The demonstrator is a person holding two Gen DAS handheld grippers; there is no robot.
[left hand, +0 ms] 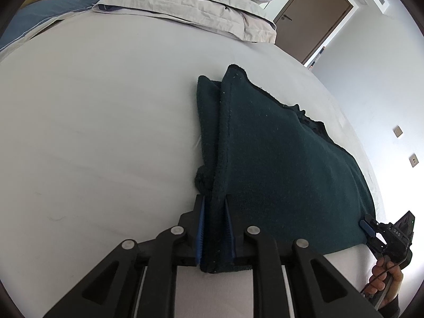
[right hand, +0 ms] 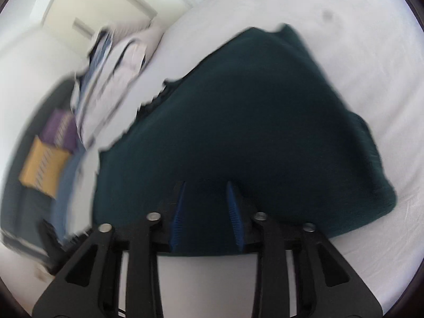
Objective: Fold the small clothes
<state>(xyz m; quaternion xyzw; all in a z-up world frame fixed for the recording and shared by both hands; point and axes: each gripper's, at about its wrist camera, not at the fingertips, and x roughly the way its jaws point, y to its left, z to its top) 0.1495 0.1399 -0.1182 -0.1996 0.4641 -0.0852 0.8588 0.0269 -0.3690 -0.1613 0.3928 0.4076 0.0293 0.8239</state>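
Our left gripper (left hand: 214, 212) pinches a bunched hem of the dark green knitted garment (left hand: 278, 164) between its blue pads; our right gripper (right hand: 206, 201) has the opposite near corner between its narrowly parted fingers, though blur hides whether they press; the garment lies folded on the white bed (left hand: 106, 132), its long axis running between our grippers, its far corners pointing toward the pillows (left hand: 185, 8).

We see our left gripper (left hand: 215, 212): black linkage arms, silver round screws, blue ribbed pads (left hand: 200, 228). Our right gripper (right hand: 206, 201) looks the same.
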